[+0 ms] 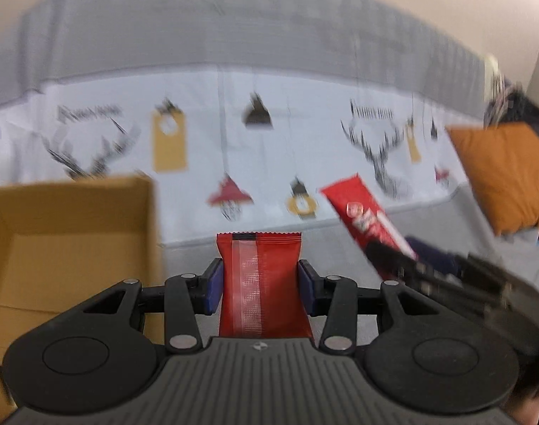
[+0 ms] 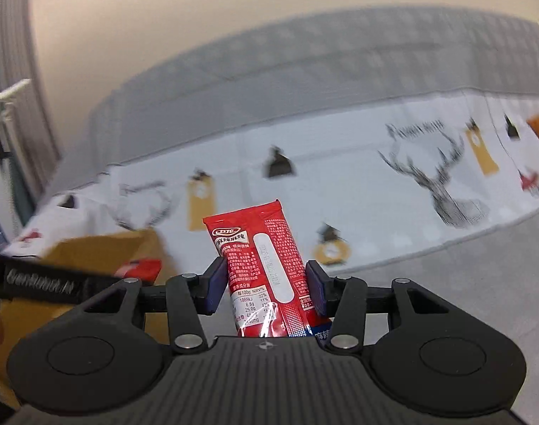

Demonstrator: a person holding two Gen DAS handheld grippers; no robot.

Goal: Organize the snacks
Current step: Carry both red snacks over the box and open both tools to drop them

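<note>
Left wrist view — left gripper (image 1: 260, 283) level, clamping red packet (image 1: 260, 276).

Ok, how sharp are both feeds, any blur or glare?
Left wrist view: red foil snack packet sharp, brown cardboard box and patterned cloth motion-smeared. Right wrist view: long red printed snack packet readable with slight glare, background smeared and fisheye-curved.

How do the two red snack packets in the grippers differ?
The left gripper holds a red packet upright, its plain back seam showing. The right gripper holds a red printed packet that tilts left and shows dense text and a nutrition table. Both are red and clamped between blue pads.
</note>
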